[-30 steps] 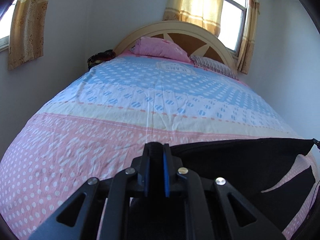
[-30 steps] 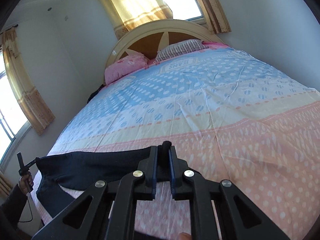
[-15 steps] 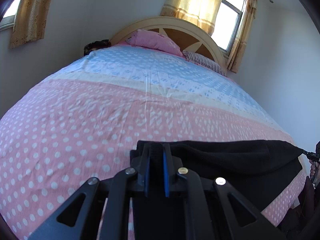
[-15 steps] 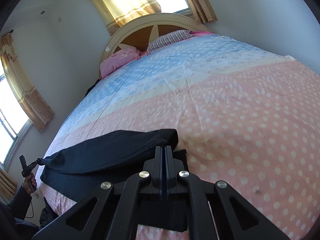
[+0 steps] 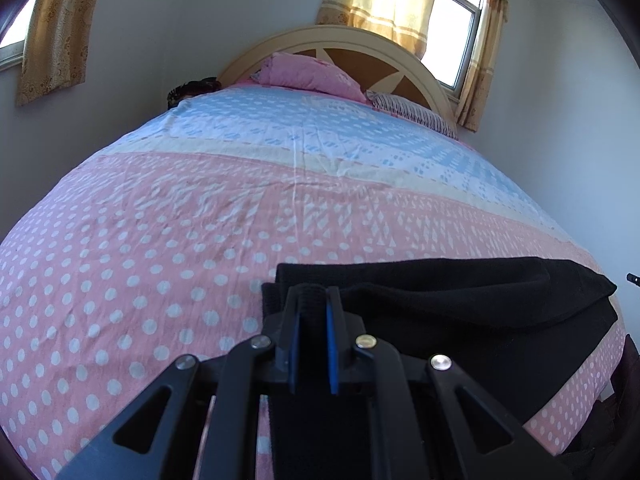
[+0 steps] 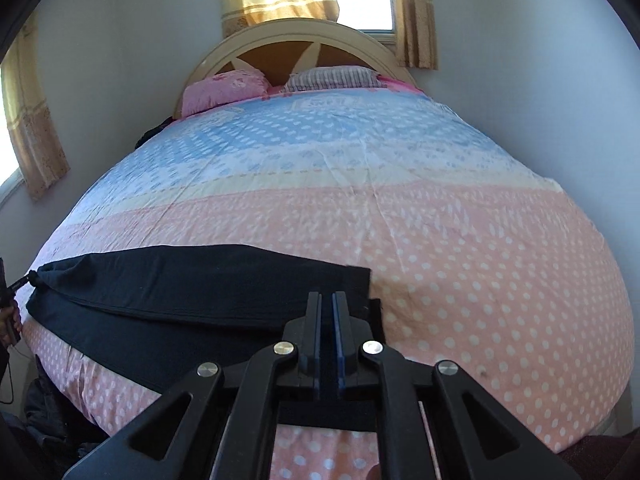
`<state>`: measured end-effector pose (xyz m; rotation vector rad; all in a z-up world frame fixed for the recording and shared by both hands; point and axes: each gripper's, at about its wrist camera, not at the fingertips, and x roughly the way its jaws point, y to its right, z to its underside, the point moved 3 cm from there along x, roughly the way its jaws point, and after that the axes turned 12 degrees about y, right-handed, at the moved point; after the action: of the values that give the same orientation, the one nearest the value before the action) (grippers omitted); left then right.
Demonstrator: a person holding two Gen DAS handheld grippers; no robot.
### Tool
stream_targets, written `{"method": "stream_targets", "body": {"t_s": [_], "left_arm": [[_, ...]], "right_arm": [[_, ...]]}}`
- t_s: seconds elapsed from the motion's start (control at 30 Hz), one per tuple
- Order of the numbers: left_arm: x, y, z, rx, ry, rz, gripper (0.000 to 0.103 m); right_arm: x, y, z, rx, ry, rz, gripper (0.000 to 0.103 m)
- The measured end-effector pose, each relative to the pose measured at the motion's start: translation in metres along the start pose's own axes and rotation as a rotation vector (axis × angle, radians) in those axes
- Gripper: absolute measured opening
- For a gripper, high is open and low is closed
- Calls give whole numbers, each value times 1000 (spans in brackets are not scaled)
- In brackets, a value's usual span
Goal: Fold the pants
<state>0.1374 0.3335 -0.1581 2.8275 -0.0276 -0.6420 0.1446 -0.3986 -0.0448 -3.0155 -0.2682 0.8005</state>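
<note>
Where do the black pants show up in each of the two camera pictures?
Left wrist view: the black pants lie at lower right, stretching rightward from the left gripper.
Right wrist view: the pants lie at lower left, stretching leftward from the right gripper.
Shared landmark: the arched headboard at the far end of the bed.

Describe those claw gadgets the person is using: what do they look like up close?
Both look alike. The left gripper and right gripper are matte black plastic, each with two narrow flat fingers lined with blue pads. Behind the fingers, angled black linkage bars with triangular cut-outs fan out, pinned by round silver bolts. No cables or markings show on them.
</note>
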Motion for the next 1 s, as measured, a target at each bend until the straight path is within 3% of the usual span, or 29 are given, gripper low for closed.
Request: {"method": "stream_targets", "body": {"t_s": [0.13,0.23,0.3,0.37,0.67,0.83,0.9,1.0], "left_arm": [[-2,1,1,0,5,1,12],[-2,2,1,-4,9,4,12],[-2,2,1,-3,11,5,12],[-4,1,2,-8,16,9,12],[-8,-2,3,-27,33,21,12],[-6,-3,3,-27,24,23,12],[-4,-3,2,-23,20,21,12],[-1,0,0,-5,13,11,12]], "right_arm": [[26,-75,-2,-134,-72,-99,8],[49,-139,13,-295,-131,-156,28],[62,-176,20,-357,-141,-225,31],[73,-207,25,-397,-149,-271,52],[110,-311,55,-653,-157,-374,52],[136,-335,74,-745,-192,-345,51],[144,-338,79,-755,-204,-348,47],[147,-338,78,-746,-204,-362,26]]}}
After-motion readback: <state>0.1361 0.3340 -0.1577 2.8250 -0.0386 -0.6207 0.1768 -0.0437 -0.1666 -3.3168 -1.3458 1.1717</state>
